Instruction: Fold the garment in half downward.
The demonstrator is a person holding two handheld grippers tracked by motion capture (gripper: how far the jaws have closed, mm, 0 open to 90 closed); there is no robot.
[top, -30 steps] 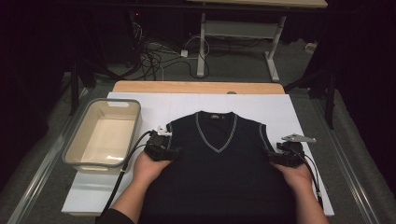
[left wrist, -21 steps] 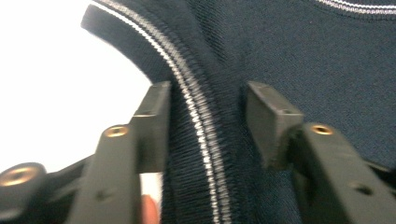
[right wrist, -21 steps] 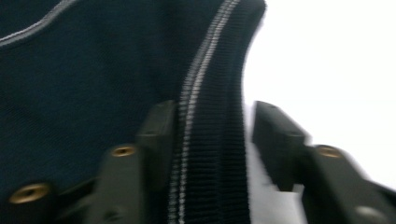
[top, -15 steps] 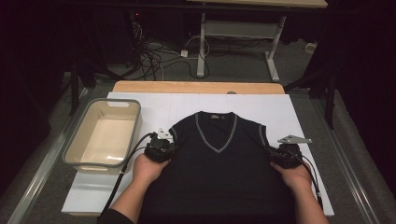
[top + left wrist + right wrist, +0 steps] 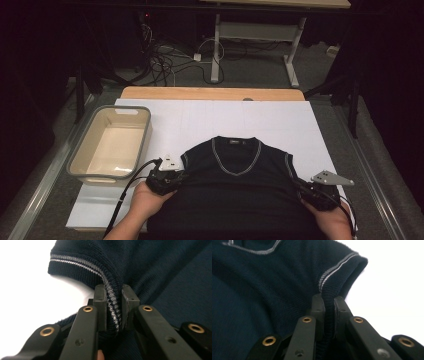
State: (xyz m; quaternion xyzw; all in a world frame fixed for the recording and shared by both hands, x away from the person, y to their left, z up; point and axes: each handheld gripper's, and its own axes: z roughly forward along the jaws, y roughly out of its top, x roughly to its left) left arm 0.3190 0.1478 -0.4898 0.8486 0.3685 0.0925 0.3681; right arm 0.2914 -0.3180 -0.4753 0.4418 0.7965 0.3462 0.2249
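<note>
High view first: a dark navy sleeveless vest (image 5: 235,195) lies flat on the white board (image 5: 215,120) that covers the table, neck away from the person, and each gripper has hold of one armhole edge. The left gripper (image 5: 172,176), carried in the left hand (image 5: 145,200), sits at the vest's left armhole, and the right gripper (image 5: 312,192), in the right hand (image 5: 332,220), sits at the opposite one, so the garment spans the whole gap between the two sets of jaws. In the left gripper view the jaws are clamped on the ribbed armhole trim (image 5: 112,303) with its grey stripe; the band runs straight up from between the pads, then bends away to the left above their tips, while the knitted body of the vest spreads out to the right of the jaws and bare white board lies to their left. In the right gripper view the picture is mirrored: the jaws pinch the ribbed edge (image 5: 329,305) tightly, the grey-striped armhole band climbs up and to the right beyond the tips, the dark knit fills the space left of the jaws and white board lies to their right. A beige tub (image 5: 85,165) with a grey rim stands on the table just beyond and outward of the left gripper, apart from the vest.
</note>
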